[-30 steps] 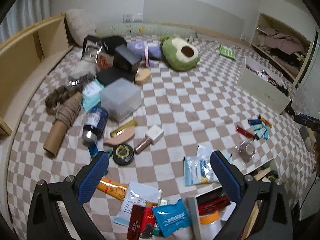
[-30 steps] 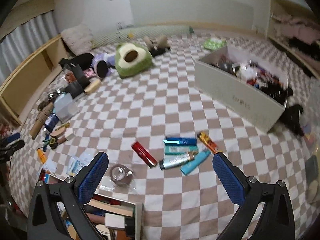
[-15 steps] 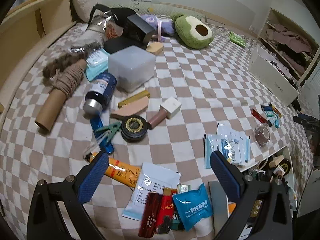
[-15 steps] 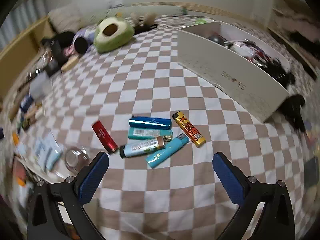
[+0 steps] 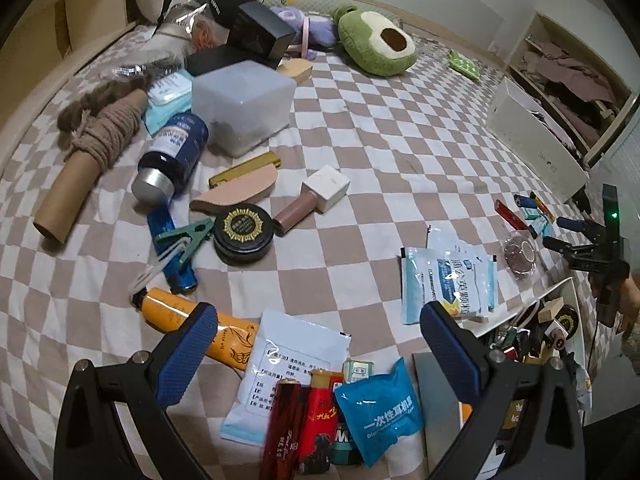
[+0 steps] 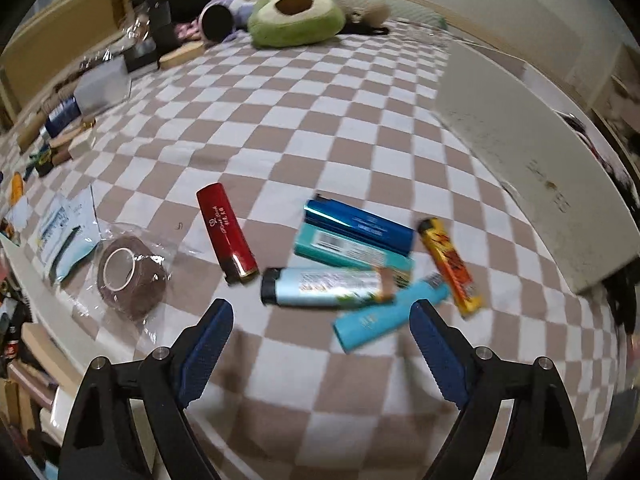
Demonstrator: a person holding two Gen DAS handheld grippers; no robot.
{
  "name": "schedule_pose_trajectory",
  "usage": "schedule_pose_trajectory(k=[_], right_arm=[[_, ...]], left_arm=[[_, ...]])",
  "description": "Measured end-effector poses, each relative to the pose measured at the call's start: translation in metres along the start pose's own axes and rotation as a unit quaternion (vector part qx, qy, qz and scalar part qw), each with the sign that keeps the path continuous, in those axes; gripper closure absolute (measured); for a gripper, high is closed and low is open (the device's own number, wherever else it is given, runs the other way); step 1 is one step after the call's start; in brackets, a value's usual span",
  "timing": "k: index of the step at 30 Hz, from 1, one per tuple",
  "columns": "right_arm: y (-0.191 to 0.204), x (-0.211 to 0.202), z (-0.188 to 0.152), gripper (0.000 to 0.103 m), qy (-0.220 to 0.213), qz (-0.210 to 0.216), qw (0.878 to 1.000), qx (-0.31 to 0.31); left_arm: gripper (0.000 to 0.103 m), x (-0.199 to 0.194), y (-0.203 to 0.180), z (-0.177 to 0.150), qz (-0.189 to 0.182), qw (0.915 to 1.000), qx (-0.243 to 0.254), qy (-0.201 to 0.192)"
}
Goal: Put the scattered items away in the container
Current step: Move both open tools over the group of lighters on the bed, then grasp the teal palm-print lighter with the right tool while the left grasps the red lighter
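Left wrist view, far left on checkered bedspread: cardboard tube wrapped in brown cord, lying tilted. Next right: dark blue bottle on its side, silver cap toward camera, just beside frosted plastic box. Below those: blue lighter under green clip, round black tin touching the clip's tip. Orange tube partly hidden behind left finger. Left gripper jaws wide apart, nothing between pads, hovering over white sachet, red packs and blue wipe packet. Further right: pale blue sachets, then open container at bed edge, already full of small items. Avocado plush far back, well apart. Right wrist view, left side: same sachets, then brown tape roll in clear wrap. Red lighter near centre. Cluster right of it: dark blue lighter touching teal lighter; silver lighter just below; light blue lighter lowest; yellow lighter at right end. Right gripper jaws closing but still well apart, empty; silver and light blue lighters just ahead of the tips, not touched. White shoebox far right, well apart from lighters.
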State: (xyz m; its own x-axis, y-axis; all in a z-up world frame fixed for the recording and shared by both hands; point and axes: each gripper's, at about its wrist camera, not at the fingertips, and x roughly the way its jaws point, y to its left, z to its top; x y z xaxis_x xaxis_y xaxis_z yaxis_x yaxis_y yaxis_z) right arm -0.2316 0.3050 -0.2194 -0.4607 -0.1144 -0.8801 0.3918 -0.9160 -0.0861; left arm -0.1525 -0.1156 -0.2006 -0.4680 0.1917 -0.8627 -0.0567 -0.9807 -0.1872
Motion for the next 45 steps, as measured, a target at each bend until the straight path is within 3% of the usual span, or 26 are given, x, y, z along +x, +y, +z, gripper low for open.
schedule_pose_trajectory(k=[5,13,14,19,25,29,35,38,42,45], right_arm=[[-0.001,0.018,0.009,0.013,0.011,-0.001,1.000,0.005],[0.003,0.030,0.011,0.016,0.024,-0.022,0.999,-0.006],[0.004,0.029,0.011,0.022,0.023,-0.023,0.999,-0.009],[0.006,0.028,0.012,0.022,0.029,-0.028,0.999,-0.008],[0.010,0.020,0.005,0.022,0.038,-0.015,0.999,0.008],[0.011,0.008,-0.001,0.022,0.044,0.020,0.998,0.046],[0.012,-0.009,-0.007,0.022,0.043,0.065,0.994,0.082],[0.009,-0.013,-0.009,0.022,0.041,0.075,0.992,0.093],[0.002,-0.010,-0.012,0.022,0.044,0.081,0.990,0.107],[-0.001,-0.009,-0.015,0.022,0.046,0.086,0.989,0.115]], left_arm=[[0.002,0.010,0.012,0.002,-0.002,0.9998,-0.018,0.003],[0.002,0.004,0.055,0.010,0.011,0.9967,-0.077,-0.024],[0.002,0.004,0.059,0.010,0.013,0.9963,-0.081,-0.026],[0.002,0.000,0.069,0.012,0.026,0.9961,-0.075,-0.036],[0.002,0.002,0.066,0.017,0.044,0.9977,-0.037,-0.036],[0.002,0.008,0.056,0.019,0.050,0.9983,0.000,-0.031],[0.002,0.018,0.010,0.028,0.045,0.9939,0.096,-0.029],[0.002,0.023,-0.017,0.037,0.030,0.9902,0.134,-0.027],[0.002,0.029,-0.058,0.053,-0.016,0.9879,0.154,-0.007],[0.002,0.031,-0.094,0.059,-0.043,0.9806,0.191,-0.003]])
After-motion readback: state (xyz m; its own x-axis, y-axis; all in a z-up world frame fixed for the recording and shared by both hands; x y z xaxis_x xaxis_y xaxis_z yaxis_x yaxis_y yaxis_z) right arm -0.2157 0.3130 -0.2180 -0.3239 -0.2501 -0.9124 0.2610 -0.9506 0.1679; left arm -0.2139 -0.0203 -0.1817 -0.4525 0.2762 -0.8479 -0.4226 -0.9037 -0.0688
